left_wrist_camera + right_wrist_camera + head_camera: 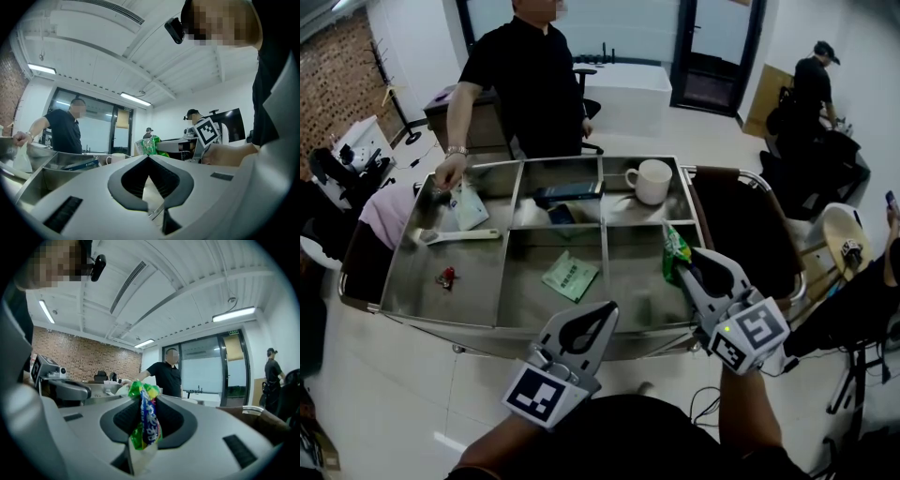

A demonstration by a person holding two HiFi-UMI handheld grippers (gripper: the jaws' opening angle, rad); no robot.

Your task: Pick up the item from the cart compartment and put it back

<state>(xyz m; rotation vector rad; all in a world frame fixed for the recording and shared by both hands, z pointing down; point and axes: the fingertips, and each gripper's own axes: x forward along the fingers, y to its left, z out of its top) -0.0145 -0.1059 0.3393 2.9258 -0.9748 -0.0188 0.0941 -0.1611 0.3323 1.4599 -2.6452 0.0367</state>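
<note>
A green snack packet (675,251) hangs above the right edge of the steel cart (441,300), over its near right compartment. My right gripper (692,261) is shut on it. In the right gripper view the crumpled packet (146,420) is pinched between the jaws of the right gripper (145,397). My left gripper (605,317) hovers at the cart's near rim, shut, with nothing in it. Seen in the left gripper view, the left gripper (149,157) has its tips touching, and the packet (149,145) shows beyond them.
The cart holds a white mug (652,180), a dark box (569,192), a green sachet (570,276), a white spoon (455,236) and a small red item (445,276). A person in black (530,75) stands behind it, hand on a white bag (469,206). A dark seat (741,234) is at right.
</note>
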